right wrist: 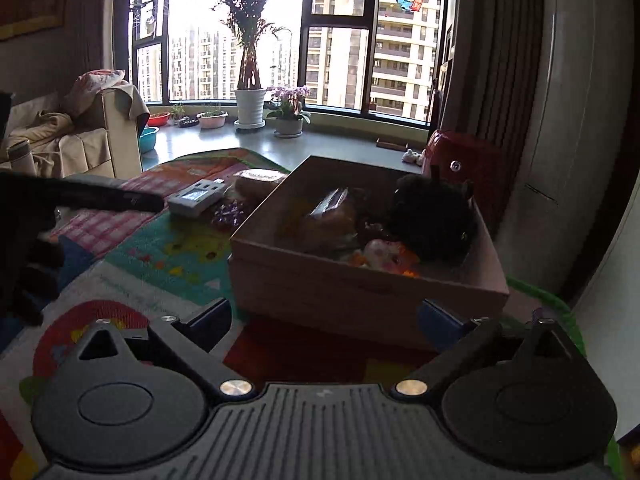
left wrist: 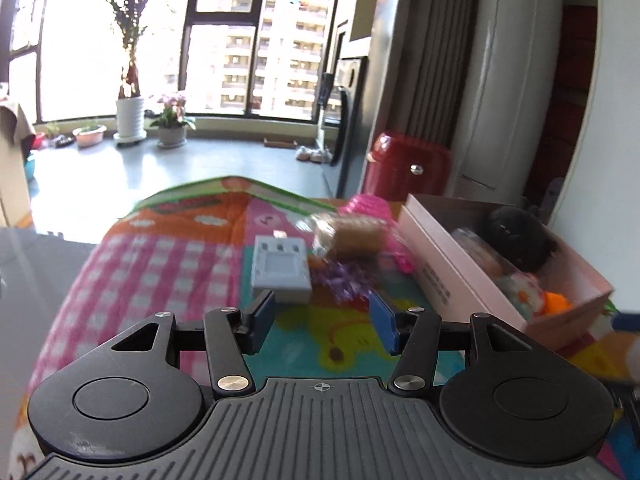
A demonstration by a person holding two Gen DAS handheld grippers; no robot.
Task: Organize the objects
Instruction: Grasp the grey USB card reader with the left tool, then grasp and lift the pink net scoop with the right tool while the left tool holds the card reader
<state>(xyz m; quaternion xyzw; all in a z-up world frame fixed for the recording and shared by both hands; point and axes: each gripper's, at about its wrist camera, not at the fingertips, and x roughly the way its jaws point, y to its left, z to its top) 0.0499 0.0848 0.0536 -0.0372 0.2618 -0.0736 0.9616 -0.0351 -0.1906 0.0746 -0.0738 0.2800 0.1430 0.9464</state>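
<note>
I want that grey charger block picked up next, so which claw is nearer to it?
Left. The left claw sits just short of the grey charger block, jaws open and aimed at it. The right claw is open in front of the pink box, with the block farther off beyond the box's left side.

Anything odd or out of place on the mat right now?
Nothing spilled or damaged. Three items are not yet in the pink box: grey charger block, wrapped bread and purple tinsel, loose on the play mat beside it.

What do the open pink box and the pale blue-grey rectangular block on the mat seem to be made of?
Open pink box: probably cardboard, matt; thin flat walls, sharp folded edges, printed text on its side.
Pale blue-grey rectangular block: likely moulded plastic, matt; crisp recessed panels.
</note>
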